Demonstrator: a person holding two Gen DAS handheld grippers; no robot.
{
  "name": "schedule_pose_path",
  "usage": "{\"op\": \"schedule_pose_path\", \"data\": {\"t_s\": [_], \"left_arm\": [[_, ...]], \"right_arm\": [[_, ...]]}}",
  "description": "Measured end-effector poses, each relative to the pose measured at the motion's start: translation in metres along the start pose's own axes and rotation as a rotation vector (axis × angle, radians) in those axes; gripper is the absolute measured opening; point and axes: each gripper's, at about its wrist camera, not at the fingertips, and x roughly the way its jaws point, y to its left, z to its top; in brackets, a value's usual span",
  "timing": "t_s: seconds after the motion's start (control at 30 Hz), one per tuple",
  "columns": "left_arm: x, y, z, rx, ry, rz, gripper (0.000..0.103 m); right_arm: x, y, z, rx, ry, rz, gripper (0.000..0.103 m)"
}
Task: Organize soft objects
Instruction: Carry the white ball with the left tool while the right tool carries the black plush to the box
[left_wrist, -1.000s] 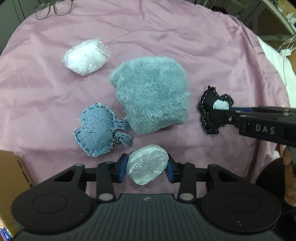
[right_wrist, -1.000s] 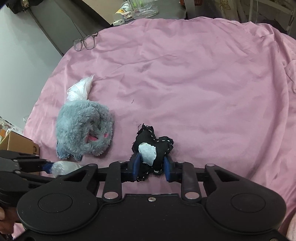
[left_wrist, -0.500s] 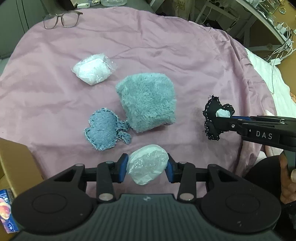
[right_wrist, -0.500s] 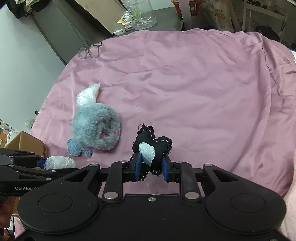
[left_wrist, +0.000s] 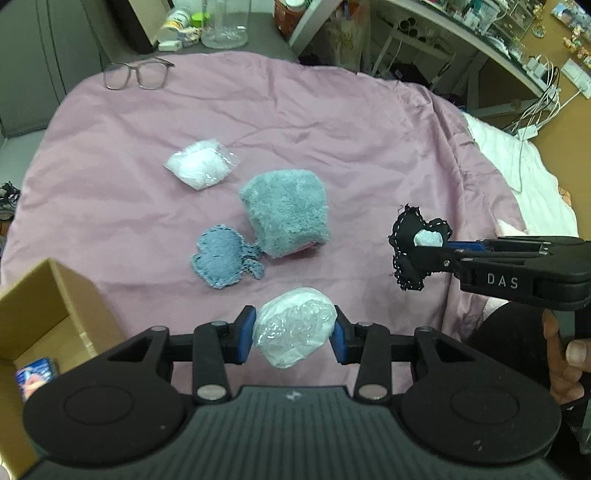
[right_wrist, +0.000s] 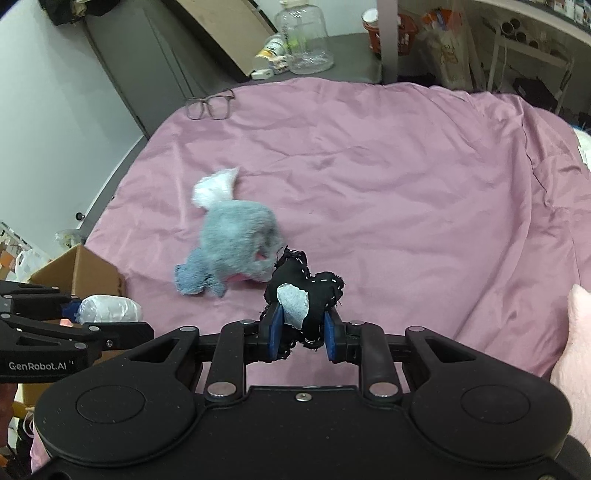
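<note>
My left gripper (left_wrist: 294, 334) is shut on a white plastic-wrapped soft bundle (left_wrist: 293, 330), held above the pink cloth (left_wrist: 332, 122). My right gripper (right_wrist: 301, 330) is shut on a black stitched soft toy (right_wrist: 308, 295) with a white patch; it also shows in the left wrist view (left_wrist: 415, 247). On the cloth lie a fluffy grey-blue plush (left_wrist: 286, 212), a denim stitched toy (left_wrist: 221, 260) and a clear bag of white stuffing (left_wrist: 199, 168). The left gripper with its bundle (right_wrist: 109, 308) shows at the left in the right wrist view.
An open cardboard box (left_wrist: 40, 317) stands at the cloth's left front edge, also in the right wrist view (right_wrist: 75, 271). Glasses (left_wrist: 135, 74) lie at the far left of the cloth. A glass jar (right_wrist: 304, 40) and shelves stand beyond. A pink pillow (right_wrist: 572, 339) is at the right.
Both grippers have lifted and pulled back from the cloth with their objects held. The objects on the cloth look smaller, and the cardboard box has come into view at the left.
</note>
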Motion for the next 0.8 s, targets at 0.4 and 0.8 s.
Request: {"op": "schedule_pose_path", "data": {"t_s": [0.4, 0.8], "left_arm": [[-0.050, 0.031, -0.035, -0.055, -0.079, 0.054, 0.041], [-0.090, 0.075, -0.078, -0.128, -0.133, 0.101, 0.041]], "right_arm": [[-0.035, 0.055, -0.010, -0.081, -0.052, -0.003, 0.024], [-0.052, 0.114, -0.019, -0.158, -0.101, 0.025, 0.024]]}}
